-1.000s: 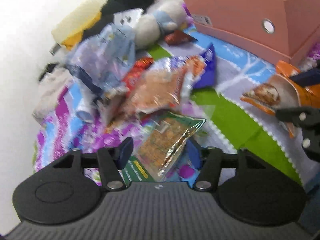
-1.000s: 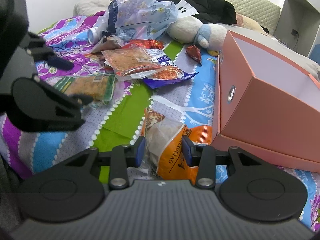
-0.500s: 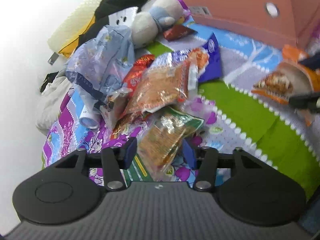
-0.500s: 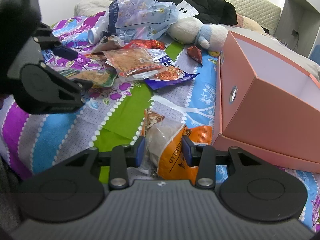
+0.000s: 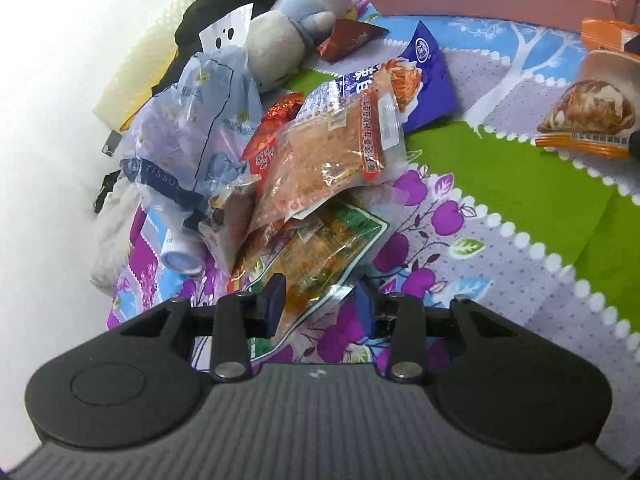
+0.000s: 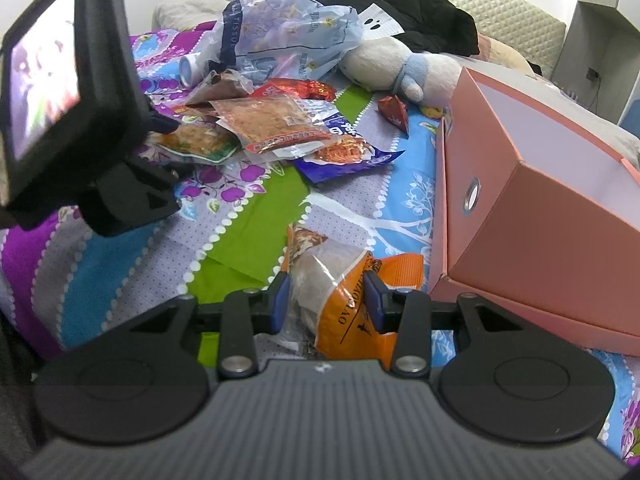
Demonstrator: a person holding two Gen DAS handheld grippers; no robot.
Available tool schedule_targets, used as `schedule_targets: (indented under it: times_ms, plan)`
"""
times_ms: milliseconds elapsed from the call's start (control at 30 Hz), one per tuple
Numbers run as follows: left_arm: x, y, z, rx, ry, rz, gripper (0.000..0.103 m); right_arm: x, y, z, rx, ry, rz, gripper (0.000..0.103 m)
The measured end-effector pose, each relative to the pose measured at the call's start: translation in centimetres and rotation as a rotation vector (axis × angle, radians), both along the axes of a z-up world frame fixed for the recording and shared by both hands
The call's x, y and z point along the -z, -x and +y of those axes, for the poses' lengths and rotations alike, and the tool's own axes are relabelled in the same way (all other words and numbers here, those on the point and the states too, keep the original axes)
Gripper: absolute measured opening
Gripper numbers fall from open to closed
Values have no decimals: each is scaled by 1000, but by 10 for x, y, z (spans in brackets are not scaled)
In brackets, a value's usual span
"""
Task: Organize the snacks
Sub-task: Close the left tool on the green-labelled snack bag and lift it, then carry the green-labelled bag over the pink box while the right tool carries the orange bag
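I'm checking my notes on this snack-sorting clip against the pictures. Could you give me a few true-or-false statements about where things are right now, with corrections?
1. The right hand-held gripper has its fingers on either side of an orange snack bag. True.
2. The pink box is full of snacks. False: the part of its inside that shows is bare.
3. The left hand-held gripper is at a green-edged snack bag. True.
4. The purple snack bag lies inside the pink box. False: it lies on the bedspread, in the snack pile.
5. A stuffed toy lies beyond the pile. True.
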State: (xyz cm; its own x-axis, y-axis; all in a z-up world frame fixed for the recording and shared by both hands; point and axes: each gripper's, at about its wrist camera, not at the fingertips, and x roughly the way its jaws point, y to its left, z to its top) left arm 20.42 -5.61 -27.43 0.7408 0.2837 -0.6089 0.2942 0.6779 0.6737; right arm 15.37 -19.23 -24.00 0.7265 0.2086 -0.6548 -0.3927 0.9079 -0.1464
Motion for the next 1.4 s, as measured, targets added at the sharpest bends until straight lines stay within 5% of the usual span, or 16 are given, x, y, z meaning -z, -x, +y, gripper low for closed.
schedule_targets:
  times_ms: [267, 933, 1400]
  plan:
    - [-12, -1, 6, -28, 105, 3, 23, -1, -3, 3, -6, 8, -4, 42]
    - [-107, 47, 9, -180, 644, -61, 14, -44, -2, -4, 7, -28, -50, 41]
    - [-150, 32, 7, -151, 788, -87, 2, -97, -14, -12, 24, -75, -146, 41]
